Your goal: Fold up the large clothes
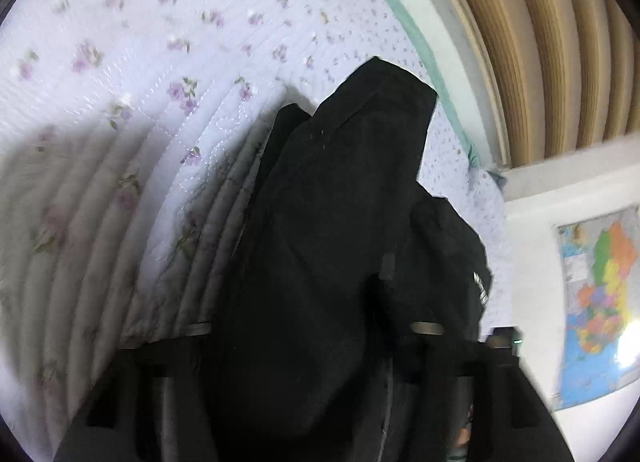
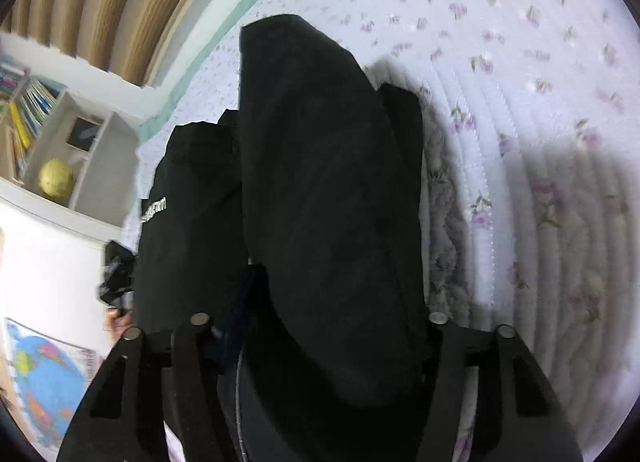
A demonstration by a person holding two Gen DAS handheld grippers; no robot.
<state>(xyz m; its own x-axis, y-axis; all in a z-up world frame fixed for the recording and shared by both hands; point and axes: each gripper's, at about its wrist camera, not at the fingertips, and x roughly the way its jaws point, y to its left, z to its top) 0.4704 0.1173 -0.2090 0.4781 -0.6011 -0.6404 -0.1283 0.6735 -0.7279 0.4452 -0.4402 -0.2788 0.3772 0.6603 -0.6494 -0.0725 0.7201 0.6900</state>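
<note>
Left wrist view gives me a black garment [image 1: 320, 230] bunched into a thick fold that runs from between my left gripper [image 1: 316, 342] fingers up and away over the bed, its far end resting on the floral quilt [image 1: 120, 62]. It is dark, matte, with a seam along its upper edge and a small white print on a second fold to the right. My left gripper is narrowed onto that cloth: the fabric fills the gap and bulges over the fingers, so I read it as clamped on the garment, though the pads themselves are hidden under it. Through the right wrist camera I see the same black garment [image 2: 320, 202] as two lobes, the smaller left one carrying white lettering, lying over the quilt [image 2: 540, 62] near its green border. My right gripper [image 2: 320, 326] is also partly closed with cloth packed between its fingers, gripping the garment; its fingertips are covered. A bookshelf [image 2: 60, 142] and a coloured map [image 1: 600, 302] sit beyond the bed.
</note>
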